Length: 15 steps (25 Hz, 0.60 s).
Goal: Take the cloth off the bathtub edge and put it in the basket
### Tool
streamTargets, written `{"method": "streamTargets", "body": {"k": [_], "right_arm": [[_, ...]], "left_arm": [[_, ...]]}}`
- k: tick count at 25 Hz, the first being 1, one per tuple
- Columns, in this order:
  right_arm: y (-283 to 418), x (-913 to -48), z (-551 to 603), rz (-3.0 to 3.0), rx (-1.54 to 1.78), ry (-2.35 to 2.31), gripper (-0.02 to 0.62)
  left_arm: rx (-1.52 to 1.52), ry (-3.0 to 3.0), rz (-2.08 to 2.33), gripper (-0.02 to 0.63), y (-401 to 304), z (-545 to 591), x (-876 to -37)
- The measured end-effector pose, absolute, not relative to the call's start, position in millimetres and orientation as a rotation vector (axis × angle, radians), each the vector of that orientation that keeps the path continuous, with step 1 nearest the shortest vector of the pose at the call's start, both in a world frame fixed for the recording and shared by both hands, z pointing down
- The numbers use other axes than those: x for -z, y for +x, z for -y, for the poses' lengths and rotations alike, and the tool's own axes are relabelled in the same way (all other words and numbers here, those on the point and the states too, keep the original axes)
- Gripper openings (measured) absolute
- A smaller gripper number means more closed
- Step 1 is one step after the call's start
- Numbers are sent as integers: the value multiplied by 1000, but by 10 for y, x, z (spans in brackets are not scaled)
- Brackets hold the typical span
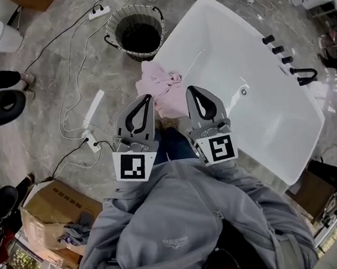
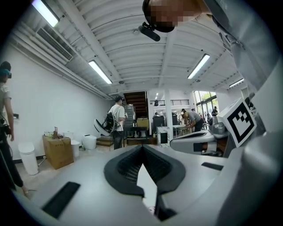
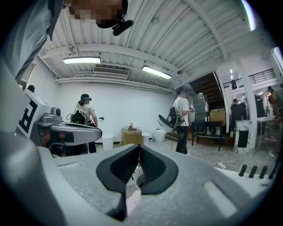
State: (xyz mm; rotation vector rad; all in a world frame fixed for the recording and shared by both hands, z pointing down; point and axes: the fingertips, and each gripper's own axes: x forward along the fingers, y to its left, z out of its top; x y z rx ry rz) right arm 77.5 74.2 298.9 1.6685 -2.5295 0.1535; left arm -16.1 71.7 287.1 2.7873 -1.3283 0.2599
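Evidently the pick has not begun. The pink cloth lies bunched over the bathtub edge at 12 o'clock from the person, part of it hanging toward the floor, so a loose fold offers itself on the near side. The basket stands on the floor just past the cloth, between 11 and 12 o'clock and near the same rim, which I judge keeps the carry short and straight ahead.

The left gripper and right gripper sit side by side, tips flanking the cloth's near edge at 11 and 1 o'clock. Both are clenched on nothing: each gripper view shows the dark pads meeting at a seam, with only floor and a sliver of pink visible below. Pointing nearly level, they look staged above the cloth; one must spread its jaws before any grasp.
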Motion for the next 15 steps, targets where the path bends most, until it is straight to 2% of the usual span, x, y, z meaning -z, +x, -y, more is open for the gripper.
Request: {"method": "streamTargets", "body": {"k": [15], "right_arm": [[738,-3988,-557,2477,-208,1598,5]], "left_arm": [[-350,2795,1253,3,-177,-450,-3847]]}}
